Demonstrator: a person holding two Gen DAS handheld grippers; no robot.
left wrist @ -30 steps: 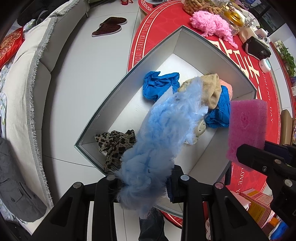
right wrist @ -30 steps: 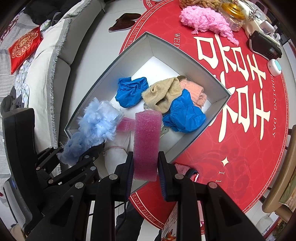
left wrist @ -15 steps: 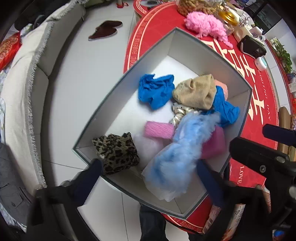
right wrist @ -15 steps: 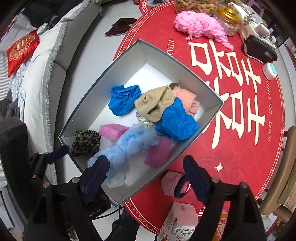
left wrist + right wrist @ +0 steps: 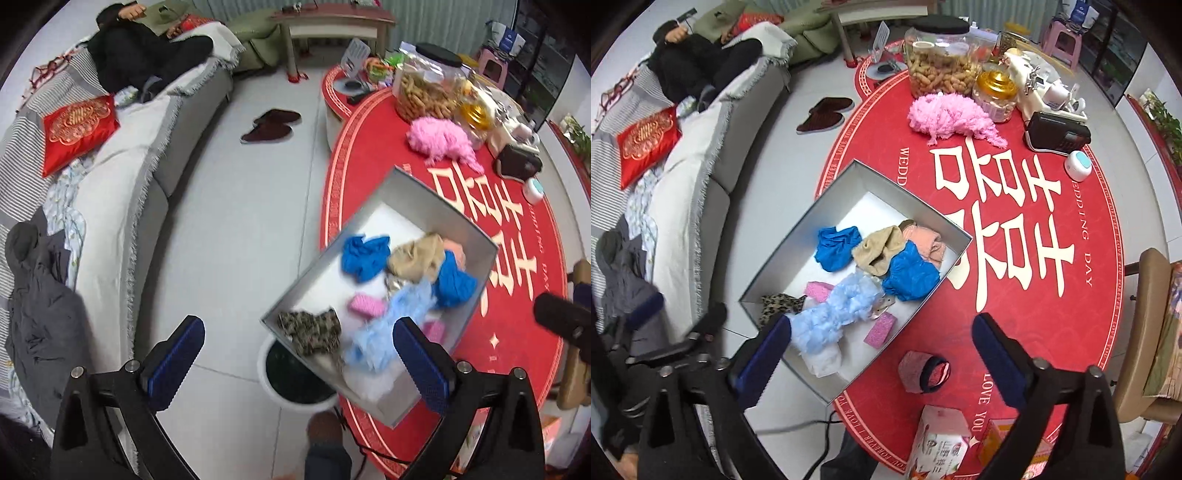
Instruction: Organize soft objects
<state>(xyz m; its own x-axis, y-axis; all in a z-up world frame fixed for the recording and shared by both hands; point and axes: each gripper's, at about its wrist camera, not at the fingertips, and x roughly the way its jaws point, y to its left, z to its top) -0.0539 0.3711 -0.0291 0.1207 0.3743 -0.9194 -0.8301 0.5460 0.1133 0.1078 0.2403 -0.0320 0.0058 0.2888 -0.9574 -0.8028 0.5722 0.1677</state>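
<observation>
Soft objects are seen piled in one grey box at frame centre on the red worktop: two blue cloths, one tan cloth, one light-blue fluffy piece, one pink sponge, one leopard cloth. One pink fluffy piece is left outside, upper centre. "WEDDING DAY" and "LOVE YOU" are read on the worktop. Left gripper is spread wide, nothing pinched; right gripper jaws, just opened, are also spread and empty.

A home living room: a grey sofa, slippers on tiled floor, snack-laden round table.
</observation>
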